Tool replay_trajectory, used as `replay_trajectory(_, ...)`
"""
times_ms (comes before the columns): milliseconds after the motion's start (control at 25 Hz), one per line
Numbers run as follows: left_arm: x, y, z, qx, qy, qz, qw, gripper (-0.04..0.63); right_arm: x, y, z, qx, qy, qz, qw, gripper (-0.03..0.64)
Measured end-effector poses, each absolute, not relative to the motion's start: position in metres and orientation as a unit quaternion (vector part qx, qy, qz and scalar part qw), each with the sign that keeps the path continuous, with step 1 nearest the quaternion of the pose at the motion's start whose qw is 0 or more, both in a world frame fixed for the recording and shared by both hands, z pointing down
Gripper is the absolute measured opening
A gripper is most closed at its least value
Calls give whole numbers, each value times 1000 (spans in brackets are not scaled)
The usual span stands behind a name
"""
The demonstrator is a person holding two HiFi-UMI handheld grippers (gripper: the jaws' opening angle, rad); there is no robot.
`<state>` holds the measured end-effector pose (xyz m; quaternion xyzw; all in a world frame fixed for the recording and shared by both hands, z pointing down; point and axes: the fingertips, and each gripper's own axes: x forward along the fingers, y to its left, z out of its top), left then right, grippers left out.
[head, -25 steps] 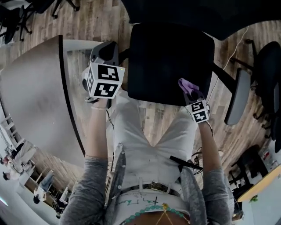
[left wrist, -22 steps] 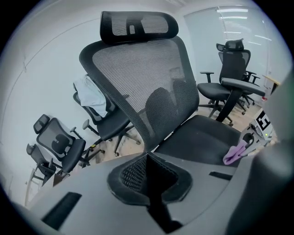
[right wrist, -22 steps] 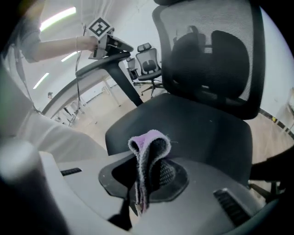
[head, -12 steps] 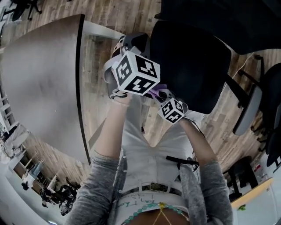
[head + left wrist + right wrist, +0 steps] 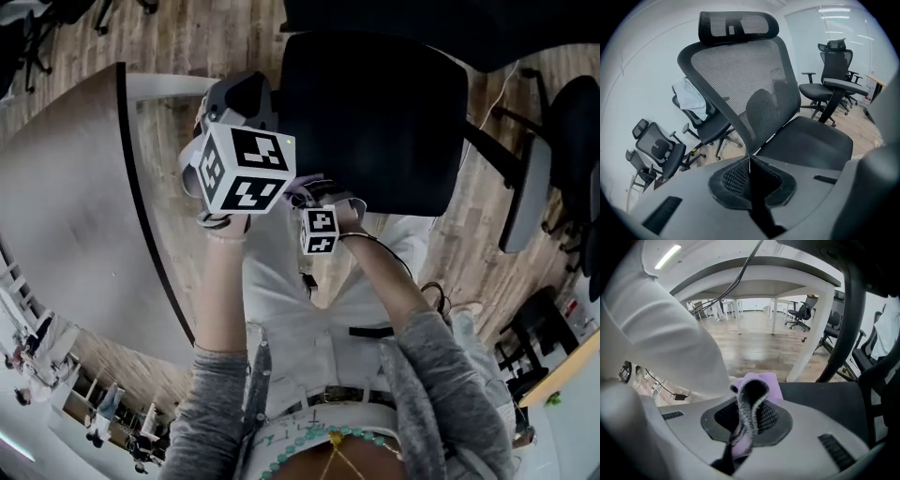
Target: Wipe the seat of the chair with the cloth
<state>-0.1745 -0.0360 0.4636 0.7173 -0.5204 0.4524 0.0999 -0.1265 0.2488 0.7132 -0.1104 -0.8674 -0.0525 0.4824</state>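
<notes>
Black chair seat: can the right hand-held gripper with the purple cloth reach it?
Probably yes: the right hand-held gripper, shut on the purple cloth, is beside the black chair seat, nothing between.

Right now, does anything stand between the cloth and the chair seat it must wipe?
Nothing visible does. The right claw is shut on the cloth by the seat's near edge; the left claw, shut and empty, is off to the side.

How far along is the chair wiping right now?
Done: the cloth is clamped in the right gripper. In hand: it is held at the front edge of the seat; the left gripper is shut, empty. Left: the wiping itself, as far as I can judge; the seat shows no sign of how much is wiped.
</notes>
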Motion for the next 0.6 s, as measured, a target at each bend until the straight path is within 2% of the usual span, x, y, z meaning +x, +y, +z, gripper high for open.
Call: replay_trajectory(600, -174, -36, 463, 714, -521, 456, 102, 2, -116, 248, 712, -108, -876, -31, 469, 52)
